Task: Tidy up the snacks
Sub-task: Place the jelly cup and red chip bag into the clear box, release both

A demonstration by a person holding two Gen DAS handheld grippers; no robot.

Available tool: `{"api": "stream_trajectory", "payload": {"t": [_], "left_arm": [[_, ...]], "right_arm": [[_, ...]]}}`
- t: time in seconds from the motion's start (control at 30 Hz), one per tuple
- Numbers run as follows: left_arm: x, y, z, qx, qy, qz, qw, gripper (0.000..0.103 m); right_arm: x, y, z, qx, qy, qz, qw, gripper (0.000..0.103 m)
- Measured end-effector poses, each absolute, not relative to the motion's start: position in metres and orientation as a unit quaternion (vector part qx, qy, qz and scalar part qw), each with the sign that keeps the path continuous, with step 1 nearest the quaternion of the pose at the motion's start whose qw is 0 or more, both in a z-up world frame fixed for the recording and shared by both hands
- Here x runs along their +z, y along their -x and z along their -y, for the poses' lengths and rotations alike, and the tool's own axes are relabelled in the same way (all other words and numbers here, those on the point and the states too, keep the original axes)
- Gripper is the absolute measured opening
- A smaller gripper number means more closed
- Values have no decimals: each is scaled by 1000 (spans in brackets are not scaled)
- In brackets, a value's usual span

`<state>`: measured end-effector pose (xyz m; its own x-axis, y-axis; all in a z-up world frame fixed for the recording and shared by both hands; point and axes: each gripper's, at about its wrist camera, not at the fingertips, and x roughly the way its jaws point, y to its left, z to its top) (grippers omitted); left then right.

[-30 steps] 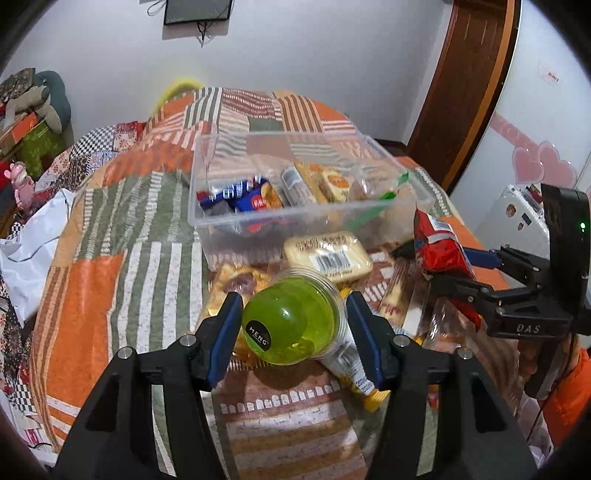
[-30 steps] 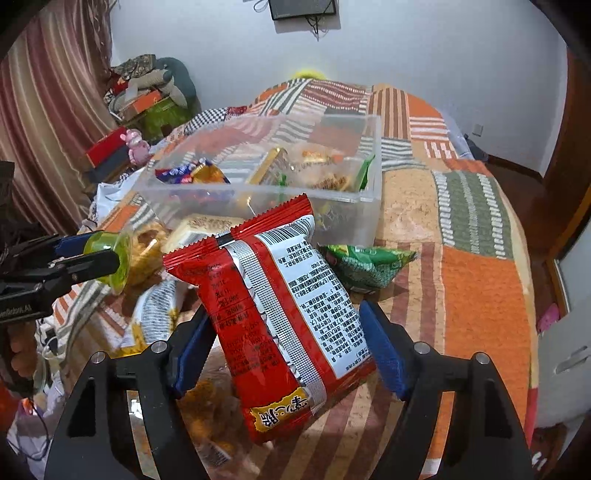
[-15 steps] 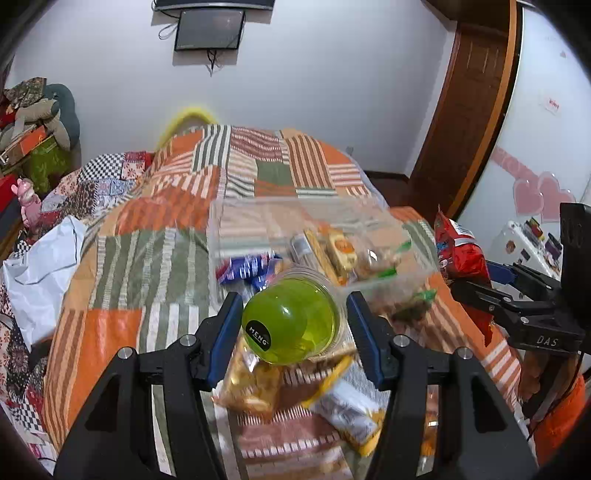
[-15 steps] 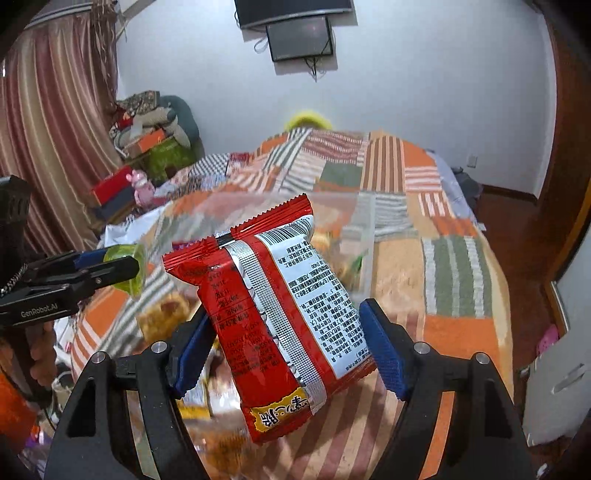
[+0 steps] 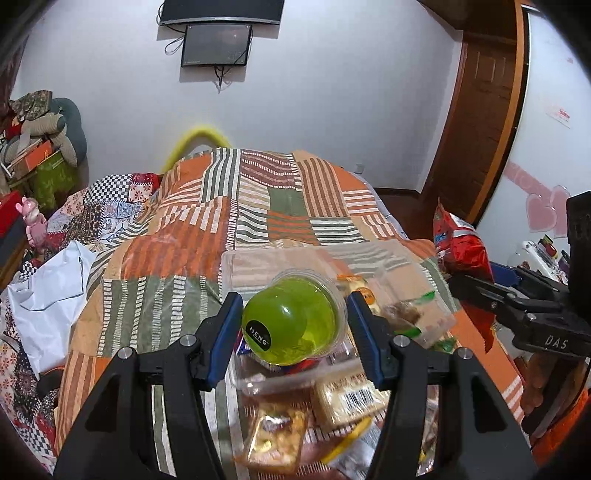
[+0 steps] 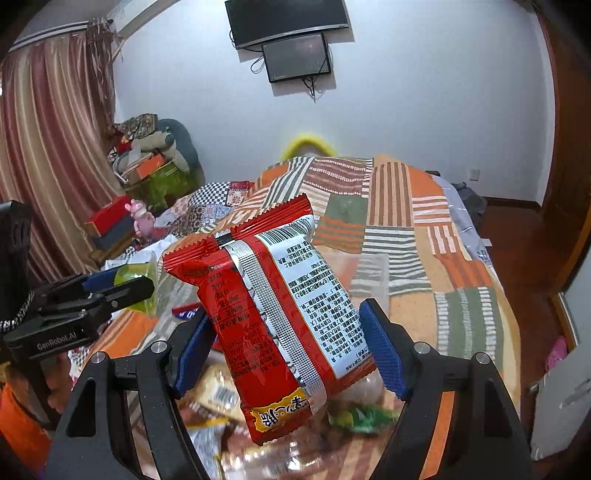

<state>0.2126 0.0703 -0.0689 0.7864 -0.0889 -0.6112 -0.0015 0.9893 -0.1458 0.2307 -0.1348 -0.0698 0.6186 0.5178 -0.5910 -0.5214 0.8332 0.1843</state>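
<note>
We see our left hand-held gripper (image 5: 294,322) clamped on a green jelly cup (image 5: 293,321), held in the air above a clear plastic bin (image 5: 424,280) that sits on the bed (image 5: 207,229). A black round sticker on the cup reads "MENG". Our right hand-held gripper (image 6: 286,345) is clamped on a red snack packet (image 6: 273,314), also raised over the bed; its back panel carries a barcode and dense small print that we cannot read, and a yellow patch near its lower edge bears large characters.

The bin holds several wrapped snacks. In front of it, loose on the patchwork quilt, lie more packets, among them a pale wrapped cake (image 5: 349,400) with a barcode label and a clear bag of yellowish snacks (image 5: 277,439).

In the right wrist view the other gripper's body reads "GenRobot.AI"; in the left wrist view we read "DAS" on its counterpart. 2 dark screens (image 6: 288,18) hang on the white wall beyond the bed.
</note>
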Motion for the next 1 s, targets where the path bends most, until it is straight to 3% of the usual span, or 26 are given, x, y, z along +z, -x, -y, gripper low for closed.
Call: {"api": "stream_trajectory", "payload": {"t": [1.0], "left_arm": [[-135,-306,-83,-1,110,-415,903,58]], "right_arm": [[-118,-285,87,258,64,-413,871,76]]}}
